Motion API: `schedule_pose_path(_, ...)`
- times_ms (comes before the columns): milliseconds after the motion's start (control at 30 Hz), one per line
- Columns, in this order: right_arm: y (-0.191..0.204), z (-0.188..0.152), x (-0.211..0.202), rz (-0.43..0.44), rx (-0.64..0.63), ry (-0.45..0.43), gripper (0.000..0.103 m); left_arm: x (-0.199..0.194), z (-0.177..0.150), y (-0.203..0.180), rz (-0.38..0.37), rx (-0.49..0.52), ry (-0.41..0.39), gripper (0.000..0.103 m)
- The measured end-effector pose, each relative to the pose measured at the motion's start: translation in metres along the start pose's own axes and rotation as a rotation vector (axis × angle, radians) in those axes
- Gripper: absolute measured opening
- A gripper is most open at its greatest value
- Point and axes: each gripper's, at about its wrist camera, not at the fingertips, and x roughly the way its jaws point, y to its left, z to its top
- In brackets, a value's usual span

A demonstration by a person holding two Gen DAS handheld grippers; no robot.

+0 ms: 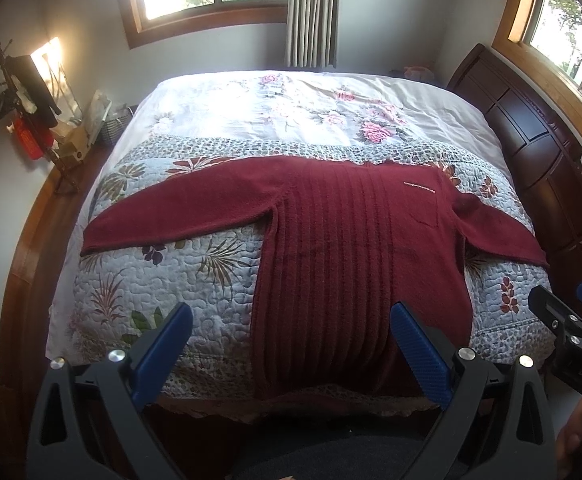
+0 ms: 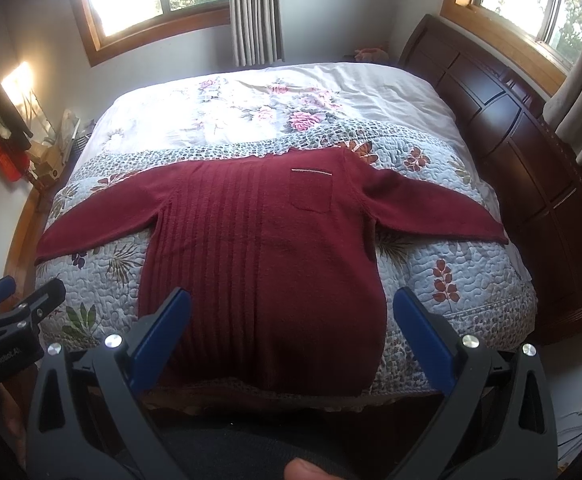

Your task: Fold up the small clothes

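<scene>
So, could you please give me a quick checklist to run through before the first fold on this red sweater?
1. Sweater lies flat on the quilt, front up, pocket showing: ok.
2. Both sleeves spread out to the sides, not tucked under: ok.
3. Left gripper open and holding nothing: ok.
4. Right gripper open and holding nothing: ok.
5. Hem fully on the bed: not ok, it hangs over the near edge.
6. Nothing else lying on the sweater: ok.
</scene>
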Motion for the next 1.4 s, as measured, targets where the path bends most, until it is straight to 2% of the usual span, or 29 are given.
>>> schedule_pose_path(1033,-0.003,0.003,0.001,0.001,0.006,0.004,0.100,0.002,0.005,-0.002,0.000,0.003,0.001,0.099)
schedule_pose_path(1400,-0.002,0.009,0.009,0.000,0.015,0.013,0.100,0.013,0.014,-0.001,-0.009,0.008,0.014,0.099)
